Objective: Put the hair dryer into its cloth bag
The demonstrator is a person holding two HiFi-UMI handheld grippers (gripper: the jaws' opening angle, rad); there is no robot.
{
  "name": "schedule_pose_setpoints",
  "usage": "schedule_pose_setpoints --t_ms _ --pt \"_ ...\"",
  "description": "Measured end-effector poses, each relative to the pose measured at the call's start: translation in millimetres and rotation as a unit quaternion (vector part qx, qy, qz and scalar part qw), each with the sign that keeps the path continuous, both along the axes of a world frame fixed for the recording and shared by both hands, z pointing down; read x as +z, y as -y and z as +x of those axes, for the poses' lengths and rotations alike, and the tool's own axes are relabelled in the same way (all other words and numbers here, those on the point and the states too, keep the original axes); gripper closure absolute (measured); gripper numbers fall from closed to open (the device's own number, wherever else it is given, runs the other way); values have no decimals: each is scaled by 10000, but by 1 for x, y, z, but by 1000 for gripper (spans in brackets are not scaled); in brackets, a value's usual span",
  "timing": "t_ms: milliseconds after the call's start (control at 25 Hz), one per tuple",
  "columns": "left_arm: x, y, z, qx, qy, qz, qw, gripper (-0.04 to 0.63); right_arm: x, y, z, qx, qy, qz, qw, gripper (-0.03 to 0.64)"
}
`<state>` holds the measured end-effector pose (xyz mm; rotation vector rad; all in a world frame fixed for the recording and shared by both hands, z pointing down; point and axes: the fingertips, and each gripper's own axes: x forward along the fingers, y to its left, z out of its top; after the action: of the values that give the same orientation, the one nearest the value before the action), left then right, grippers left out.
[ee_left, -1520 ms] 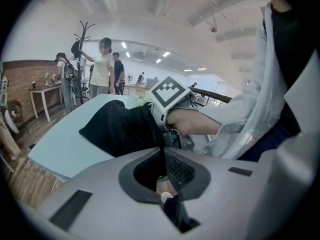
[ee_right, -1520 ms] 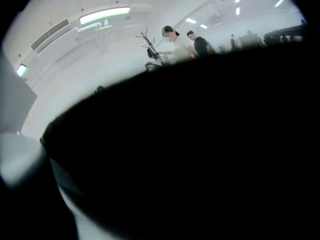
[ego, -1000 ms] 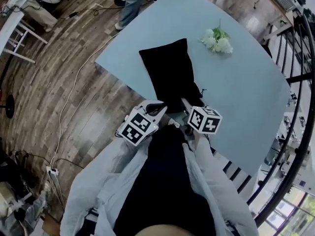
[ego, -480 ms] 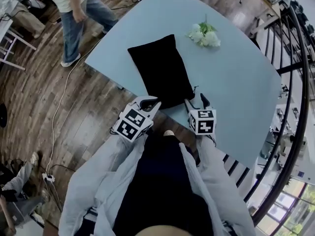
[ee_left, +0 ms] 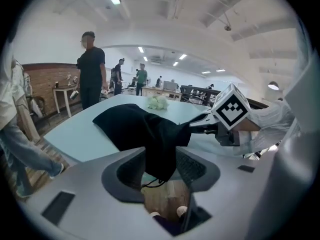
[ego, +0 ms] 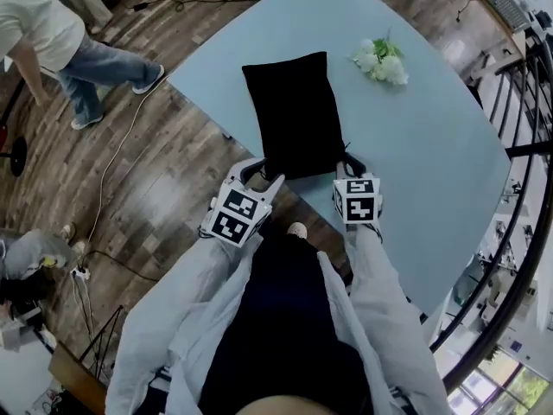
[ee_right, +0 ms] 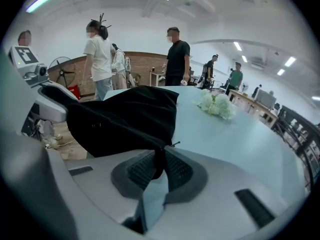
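The pale blue worktop carries the black cloth bag, which lies flat with its near end at the edge closest to you. A small bunch of white flowers lies well apart from it, farther along the worktop. You do not see the hair dryer in any view. The bag looks a little full, so it may be inside, but this cannot be told.

The bag is soft and limp and it probably weighs little by itself. It folds and hangs wherever you lift it, and it will not keep its mouth open alone. If the dryer is inside, expect the weight to slide toward the low end. Take the bag by the cloth at the two near corners, not in the middle.

Your left tool is at the near left corner. Its jaws are opening, and a fold of the cloth hangs loose between them without being pressed. Your right tool is at the near right corner. Its jaws are closing and they already pinch a thin fold of the cloth. A thin cord hangs under the left fold; it is too slight for a good hold.
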<state>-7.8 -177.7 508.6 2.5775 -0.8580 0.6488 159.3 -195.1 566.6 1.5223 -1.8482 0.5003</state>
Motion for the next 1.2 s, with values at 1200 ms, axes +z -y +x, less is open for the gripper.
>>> schedule_pose_setpoints --t_ms 1200 --pt "102 -38 -25 -1472 1157 -246 9820 551 45 -41 13 -776 -124 -647 9948 593"
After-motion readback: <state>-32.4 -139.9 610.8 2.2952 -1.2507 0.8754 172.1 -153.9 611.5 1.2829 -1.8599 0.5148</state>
